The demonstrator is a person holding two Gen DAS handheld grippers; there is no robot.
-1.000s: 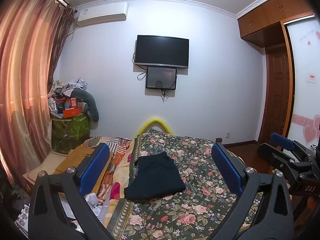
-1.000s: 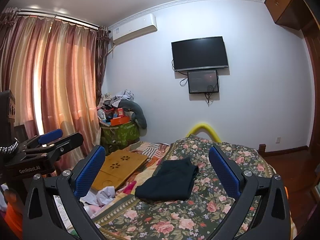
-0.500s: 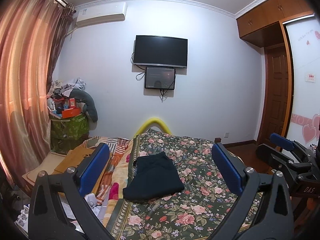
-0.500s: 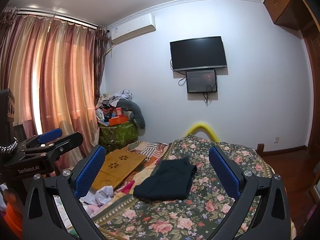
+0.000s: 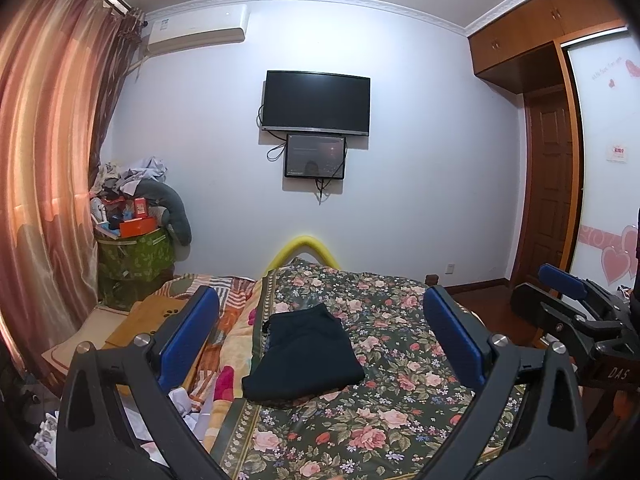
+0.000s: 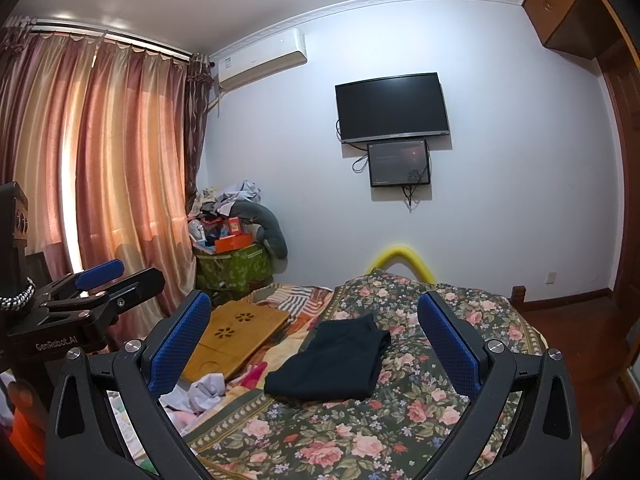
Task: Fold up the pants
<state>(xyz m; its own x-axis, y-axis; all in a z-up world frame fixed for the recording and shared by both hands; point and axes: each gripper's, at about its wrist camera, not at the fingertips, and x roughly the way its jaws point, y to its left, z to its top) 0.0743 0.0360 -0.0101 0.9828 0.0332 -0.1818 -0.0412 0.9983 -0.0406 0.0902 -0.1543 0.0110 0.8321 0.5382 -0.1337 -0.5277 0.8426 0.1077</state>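
Observation:
Dark pants (image 5: 306,354) lie folded into a compact rectangle on the floral bedspread (image 5: 400,392), also seen in the right wrist view as pants (image 6: 334,362) on the bedspread (image 6: 420,412). My left gripper (image 5: 320,320) is open, held well back from and above the pants, with nothing between its blue pads (image 5: 188,336). My right gripper (image 6: 314,322) is likewise open and empty, its blue pads (image 6: 448,344) wide apart. Each gripper shows at the other view's edge: the right gripper (image 5: 568,304) and the left gripper (image 6: 108,284).
A bamboo lap tray (image 6: 236,336) and loose clothes (image 6: 200,392) lie left of the bedspread on a striped blanket. A green bin (image 5: 136,252) piled with clutter stands by the curtain (image 5: 44,160). Two screens (image 5: 316,104) hang on the far wall; a wooden door (image 5: 548,184) is at right.
Both views have drifted slightly; the pants sit a little lower and nearer the frame centre. The grippers stay open and the pants have not moved on the bed.

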